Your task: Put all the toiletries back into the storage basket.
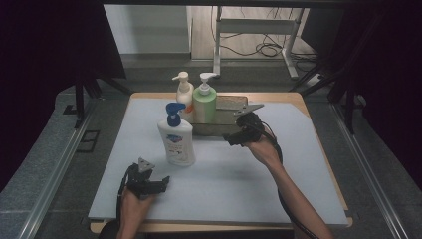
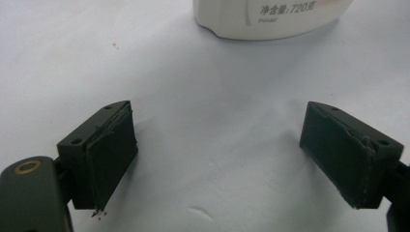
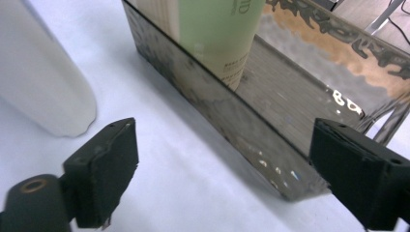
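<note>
Two bottles already stand in the tray [image 1: 226, 130], so the white bottle [image 1: 177, 142] at its 8 o'clock looks next, both tongs, left [image 1: 160, 183] and right [image 1: 230, 139], spread and empty

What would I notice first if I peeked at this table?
Three pump bottles: a white bottle with a blue pump stands on the pale mat, while a green bottle and a cream bottle stand in a shiny metal tray behind it. Next, two black grippers, left gripper near the front edge, right gripper beside the tray, both open.

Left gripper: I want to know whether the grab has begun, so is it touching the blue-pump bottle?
Apart. The left gripper view shows bare mat between the left gripper and blue-pump bottle.
</note>
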